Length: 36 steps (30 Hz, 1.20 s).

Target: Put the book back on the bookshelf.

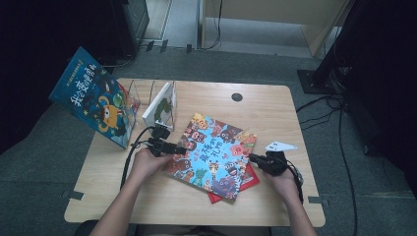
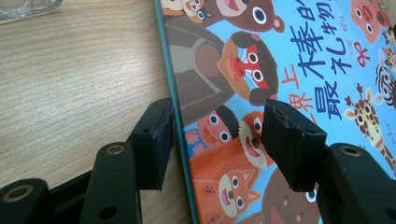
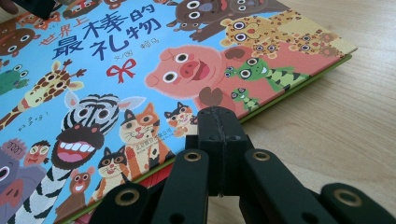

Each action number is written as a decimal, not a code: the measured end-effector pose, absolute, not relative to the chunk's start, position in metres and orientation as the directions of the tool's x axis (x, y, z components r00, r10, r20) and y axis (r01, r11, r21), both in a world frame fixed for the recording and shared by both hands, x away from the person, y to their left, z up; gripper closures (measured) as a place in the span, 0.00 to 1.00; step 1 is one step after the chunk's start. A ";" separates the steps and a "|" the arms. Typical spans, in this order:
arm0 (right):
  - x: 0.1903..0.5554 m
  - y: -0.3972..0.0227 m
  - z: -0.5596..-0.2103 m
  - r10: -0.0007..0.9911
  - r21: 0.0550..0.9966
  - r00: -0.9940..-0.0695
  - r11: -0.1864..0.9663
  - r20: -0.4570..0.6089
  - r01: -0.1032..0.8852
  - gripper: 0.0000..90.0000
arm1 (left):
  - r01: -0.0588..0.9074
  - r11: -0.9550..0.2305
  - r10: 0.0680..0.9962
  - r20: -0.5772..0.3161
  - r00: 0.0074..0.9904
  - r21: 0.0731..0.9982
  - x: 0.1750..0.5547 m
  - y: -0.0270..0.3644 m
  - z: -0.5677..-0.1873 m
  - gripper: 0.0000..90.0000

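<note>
L claw (image 2: pixel 217 140) half open, straddling animal picture book (image 2: pixel 289 93) edge, not gripping; R claw (image 3: pixel 219 140) closed, empty, at book's other edge.

Four books (image 1: pixel 216 150), one clear rack (image 1: pixel 142 93)

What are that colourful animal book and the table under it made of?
The animal book looks like a hardcover: stiff printed board with a slightly glossy cover and a thin green edge showing in the right gripper view. The table looks like light wood or wood-look laminate: pale grain lines, smooth matte surface; which of the two is unclear.
</note>
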State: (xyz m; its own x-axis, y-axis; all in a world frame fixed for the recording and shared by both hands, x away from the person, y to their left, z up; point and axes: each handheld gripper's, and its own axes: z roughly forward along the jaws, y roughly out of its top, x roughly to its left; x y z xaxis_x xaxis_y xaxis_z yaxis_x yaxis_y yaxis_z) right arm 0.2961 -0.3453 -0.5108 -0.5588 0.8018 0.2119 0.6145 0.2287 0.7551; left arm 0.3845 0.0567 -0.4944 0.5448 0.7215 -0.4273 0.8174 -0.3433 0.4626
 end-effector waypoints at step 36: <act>0.302 -0.326 -0.514 0.760 0.749 -0.598 0.236 0.254 0.619 1.00 | 0.879 -0.269 0.587 -0.656 0.474 0.394 0.376 0.072 -0.406 0.66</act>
